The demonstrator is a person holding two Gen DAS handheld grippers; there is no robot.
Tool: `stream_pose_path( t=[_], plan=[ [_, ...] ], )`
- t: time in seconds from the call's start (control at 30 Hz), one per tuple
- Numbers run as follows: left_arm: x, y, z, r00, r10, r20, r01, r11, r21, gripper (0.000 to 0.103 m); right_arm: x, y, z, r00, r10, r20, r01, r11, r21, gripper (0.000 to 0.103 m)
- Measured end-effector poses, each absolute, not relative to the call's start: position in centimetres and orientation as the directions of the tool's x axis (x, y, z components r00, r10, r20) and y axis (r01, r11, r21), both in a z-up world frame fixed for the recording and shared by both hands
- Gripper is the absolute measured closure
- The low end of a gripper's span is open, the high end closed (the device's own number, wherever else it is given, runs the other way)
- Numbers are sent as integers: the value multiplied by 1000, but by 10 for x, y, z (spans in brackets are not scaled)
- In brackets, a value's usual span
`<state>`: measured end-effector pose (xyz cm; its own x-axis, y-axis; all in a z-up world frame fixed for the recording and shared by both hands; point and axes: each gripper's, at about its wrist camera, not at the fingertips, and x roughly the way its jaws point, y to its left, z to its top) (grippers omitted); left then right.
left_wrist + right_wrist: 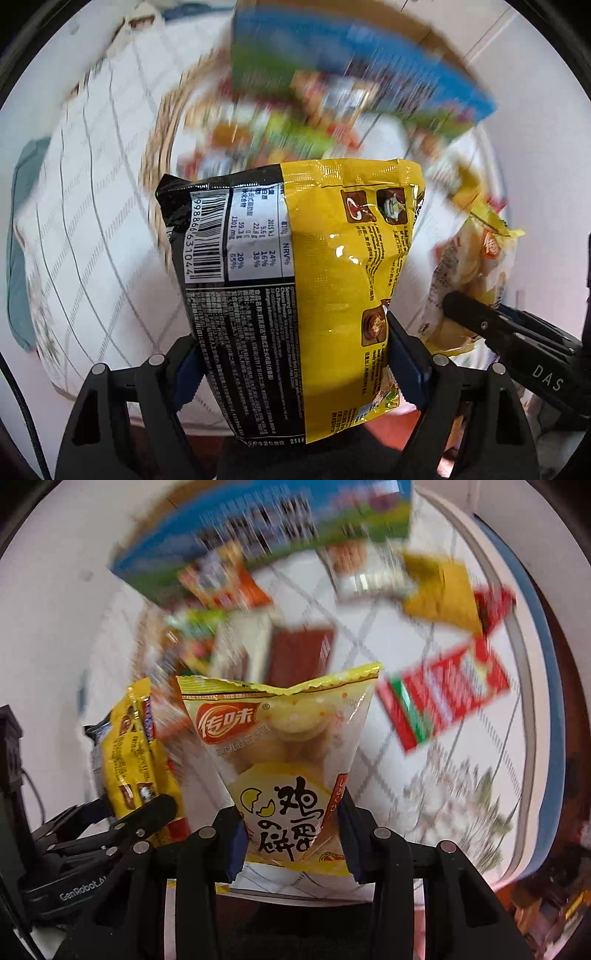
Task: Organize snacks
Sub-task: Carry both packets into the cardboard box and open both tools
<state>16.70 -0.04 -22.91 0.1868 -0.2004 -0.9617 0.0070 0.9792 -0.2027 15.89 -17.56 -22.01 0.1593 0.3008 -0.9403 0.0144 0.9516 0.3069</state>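
Observation:
My left gripper (295, 354) is shut on a yellow and black noodle packet (295, 266), held up above the table; the packet also shows at the left of the right wrist view (129, 760). My right gripper (291, 838) is shut on a pale yellow egg-biscuit bag (280, 746), held upright; the bag and the right gripper's finger show at the right of the left wrist view (469, 273). The two grippers are side by side. Beyond them, blurred, stands a blue and green box (332, 62) over a pile of mixed snack packets (280, 122).
A white checked tablecloth (92, 206) covers a round table. A woven basket rim (162, 122) curves around the snack pile. In the right wrist view a red and green packet (447, 701), a yellow packet (439, 590) and a brown box (299, 653) lie on the cloth.

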Motion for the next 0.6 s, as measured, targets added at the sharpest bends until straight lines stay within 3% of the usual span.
stream_pose_path(
  t=[0.17, 0.3, 0.6],
  plan=[
    [247, -12, -163, 275, -271, -922, 27, 961, -275, 19, 233, -204, -134, 249, 390, -887, -82, 921, 382, 59],
    [326, -13, -125, 345, -268, -899, 57, 962, -265, 19, 305, -217, -97, 318, 400, -860, -128, 917, 379, 59],
    [490, -19, -184, 234, -212, -949, 41, 977, -208, 19, 463, -210, -144, 232, 323, -917, -131, 945, 300, 59]
  ],
)
